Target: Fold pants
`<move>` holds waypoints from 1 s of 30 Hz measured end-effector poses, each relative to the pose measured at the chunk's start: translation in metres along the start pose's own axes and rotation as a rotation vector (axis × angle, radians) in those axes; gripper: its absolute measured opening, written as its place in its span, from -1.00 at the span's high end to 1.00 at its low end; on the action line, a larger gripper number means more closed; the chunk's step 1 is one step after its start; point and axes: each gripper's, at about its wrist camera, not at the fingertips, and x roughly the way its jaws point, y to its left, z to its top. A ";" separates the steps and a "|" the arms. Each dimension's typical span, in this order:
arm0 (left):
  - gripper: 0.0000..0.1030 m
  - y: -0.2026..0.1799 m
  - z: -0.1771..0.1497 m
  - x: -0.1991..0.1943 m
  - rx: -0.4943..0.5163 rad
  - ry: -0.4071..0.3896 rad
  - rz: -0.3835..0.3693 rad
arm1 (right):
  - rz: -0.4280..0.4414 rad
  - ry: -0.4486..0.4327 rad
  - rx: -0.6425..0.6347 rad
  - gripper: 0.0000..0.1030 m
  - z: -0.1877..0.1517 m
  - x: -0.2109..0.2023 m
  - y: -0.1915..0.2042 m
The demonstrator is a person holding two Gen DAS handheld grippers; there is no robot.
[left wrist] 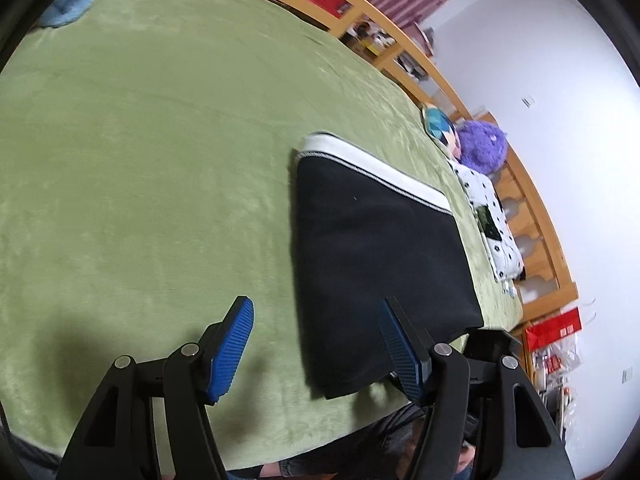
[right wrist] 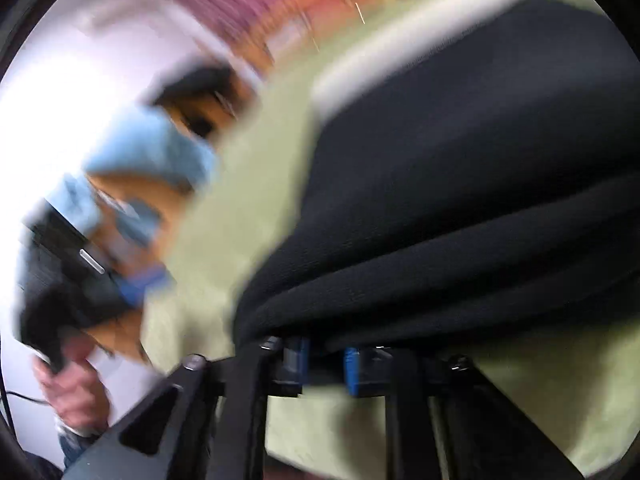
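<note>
Black pants (left wrist: 380,248) with a white waistband (left wrist: 372,172) lie folded on a green blanket (left wrist: 160,140) in the left wrist view. My left gripper (left wrist: 316,304) hovers open over their near left corner. Its right finger (left wrist: 400,344) is above the black cloth and its left finger (left wrist: 232,344) is above the blanket. The right wrist view is blurred. There the pants (right wrist: 480,160) fill the right side, and their near edge bunches in folds down onto my right gripper (right wrist: 324,356), whose blue pads stand close together, shut on the cloth.
A wooden bed rail (left wrist: 400,40) runs along the far side. A purple plush toy (left wrist: 482,144) and a spotted pillow (left wrist: 492,216) lie beyond the pants. A light blue cloth (left wrist: 68,4) sits far left. A person's hand (right wrist: 68,392) shows at the left.
</note>
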 end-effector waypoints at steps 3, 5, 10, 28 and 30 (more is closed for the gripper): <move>-0.23 -0.014 0.003 0.022 0.022 0.029 -0.030 | -0.018 -0.004 -0.068 0.09 -0.007 -0.033 0.000; -0.23 -0.026 0.005 0.041 0.049 0.051 -0.045 | -0.064 -0.047 -0.122 0.06 -0.011 -0.064 0.000; -0.23 -0.039 -0.009 0.100 0.027 0.157 -0.017 | -0.156 -0.208 -0.229 0.06 0.013 -0.150 0.000; -0.29 -0.022 0.013 0.091 0.029 0.160 0.069 | -0.422 -0.119 -0.171 0.04 0.186 -0.073 -0.095; -0.29 -0.020 0.019 0.094 0.023 0.151 0.071 | -0.362 -0.129 -0.212 0.79 0.177 -0.083 -0.094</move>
